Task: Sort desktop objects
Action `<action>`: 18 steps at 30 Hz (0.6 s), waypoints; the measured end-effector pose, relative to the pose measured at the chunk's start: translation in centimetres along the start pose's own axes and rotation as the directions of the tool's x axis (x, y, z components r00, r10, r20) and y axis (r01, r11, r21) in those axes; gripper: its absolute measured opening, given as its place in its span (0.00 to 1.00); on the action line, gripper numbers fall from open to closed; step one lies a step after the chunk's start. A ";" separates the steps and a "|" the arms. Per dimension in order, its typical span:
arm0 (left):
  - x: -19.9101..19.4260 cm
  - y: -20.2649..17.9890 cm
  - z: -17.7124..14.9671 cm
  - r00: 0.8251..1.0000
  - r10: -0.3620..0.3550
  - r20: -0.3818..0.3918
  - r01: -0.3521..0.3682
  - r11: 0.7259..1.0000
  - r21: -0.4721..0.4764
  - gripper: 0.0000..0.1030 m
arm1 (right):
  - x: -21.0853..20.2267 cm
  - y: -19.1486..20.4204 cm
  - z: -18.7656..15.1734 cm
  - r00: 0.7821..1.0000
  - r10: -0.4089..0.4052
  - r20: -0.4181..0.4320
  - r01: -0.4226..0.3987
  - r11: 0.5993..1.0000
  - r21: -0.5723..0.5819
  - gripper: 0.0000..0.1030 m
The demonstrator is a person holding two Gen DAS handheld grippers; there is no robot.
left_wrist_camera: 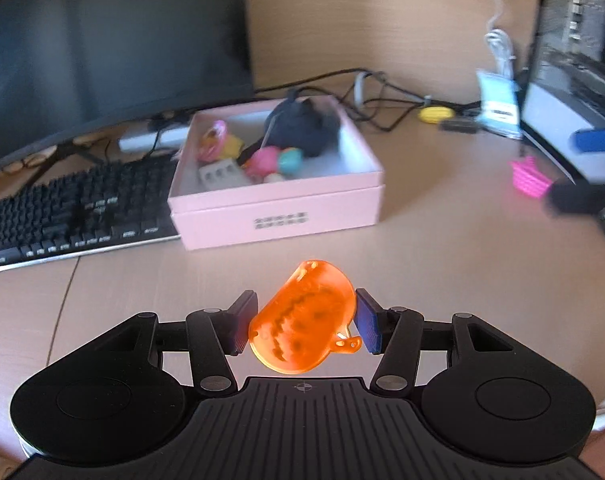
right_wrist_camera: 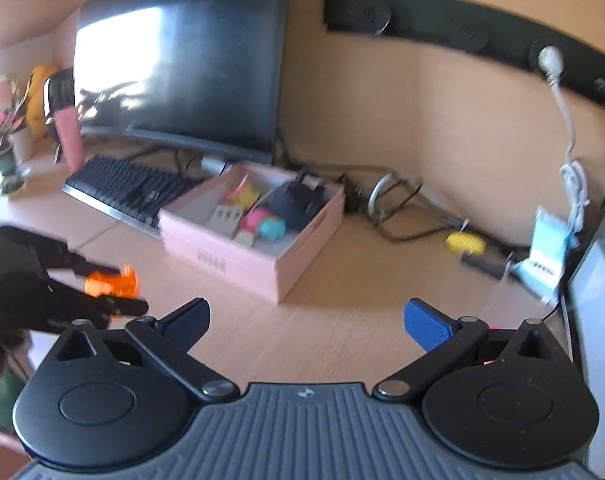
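My left gripper (left_wrist_camera: 302,320) is shut on a translucent orange plastic piece (left_wrist_camera: 302,316) and holds it above the desk, in front of the open pink box (left_wrist_camera: 278,200). The box holds several small toys and a dark pouch (left_wrist_camera: 302,128). In the right wrist view the left gripper (right_wrist_camera: 114,292) with the orange piece (right_wrist_camera: 110,282) is at the left, and the pink box (right_wrist_camera: 242,260) lies ahead. My right gripper (right_wrist_camera: 306,320) is open and empty above the desk. A pink comb-like item (left_wrist_camera: 528,178) lies at the right.
A black keyboard (left_wrist_camera: 62,216) lies left of the box under a dark monitor (left_wrist_camera: 102,40). Cables (left_wrist_camera: 382,100), a yellow brush (left_wrist_camera: 436,114) and a blue-white packet (left_wrist_camera: 498,108) lie behind the box. A laptop (left_wrist_camera: 574,128) stands at the right.
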State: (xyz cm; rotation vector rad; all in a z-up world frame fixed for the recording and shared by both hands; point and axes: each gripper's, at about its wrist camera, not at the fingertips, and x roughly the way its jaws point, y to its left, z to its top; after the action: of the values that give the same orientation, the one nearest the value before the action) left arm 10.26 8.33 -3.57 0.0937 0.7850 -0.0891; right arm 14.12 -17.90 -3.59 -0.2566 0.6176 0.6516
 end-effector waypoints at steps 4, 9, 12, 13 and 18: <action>-1.3 0.2 2.9 0.994 0.027 0.102 -0.027 1.000 -0.007 0.55 | 0.2 0.3 -0.9 1.000 0.013 -0.011 -0.013 1.000 0.009 1.00; -1.5 1.4 9.2 0.958 0.055 0.283 -0.047 0.998 -0.036 0.55 | -0.6 0.6 -1.0 1.000 -0.009 0.018 0.009 1.000 0.020 1.00; -0.9 1.8 12.9 0.936 0.007 0.351 0.010 0.999 -0.045 0.56 | -1.5 0.9 -0.9 0.999 -0.033 0.041 0.033 0.999 -0.002 1.00; -0.5 1.8 13.9 0.933 -0.020 0.359 0.035 0.999 -0.037 0.62 | -1.7 0.9 -0.9 0.998 -0.041 0.044 0.041 0.999 -0.006 1.00; -0.6 3.0 16.0 0.916 0.001 0.402 0.042 0.994 -0.097 0.96 | -2.8 0.0 -1.5 0.996 -0.083 0.033 0.083 0.996 0.010 1.00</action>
State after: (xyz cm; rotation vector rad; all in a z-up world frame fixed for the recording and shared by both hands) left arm 21.37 9.49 8.26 -0.0327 0.3770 -0.0838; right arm 11.65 -19.85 -3.08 -0.2613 0.5749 0.5717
